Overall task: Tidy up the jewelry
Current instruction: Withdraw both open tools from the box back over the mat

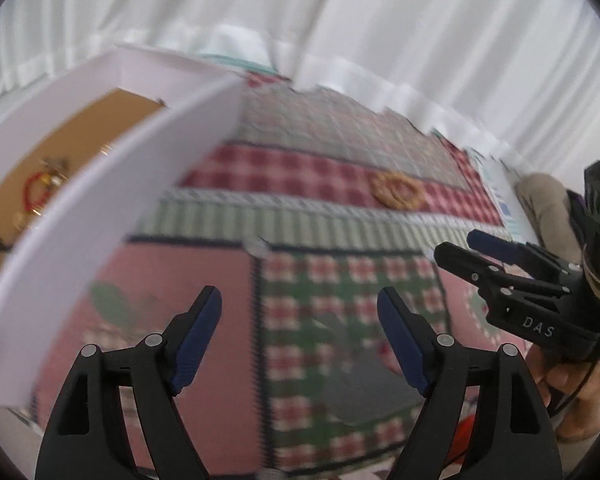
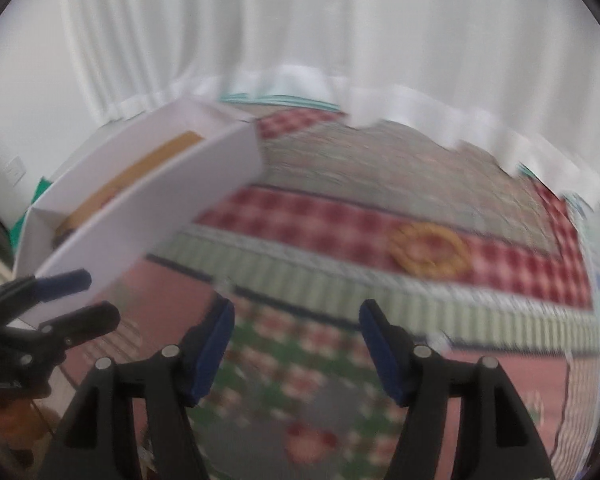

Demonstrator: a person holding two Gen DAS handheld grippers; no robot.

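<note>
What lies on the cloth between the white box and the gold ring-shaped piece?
Only bare patterned tablecloth shows between the white box and the gold ring-shaped piece; both wrist views agree, though blurred.

A patchwork quilt (image 1: 300, 200) of red, green and pink checks lies before a white pleated curtain (image 1: 380, 20).

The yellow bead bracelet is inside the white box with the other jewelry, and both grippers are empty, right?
Not quite. The yellow bead bracelet lies out on the patchwork cloth, away from the white box, as the right wrist view shows. Both grippers are empty.
</note>
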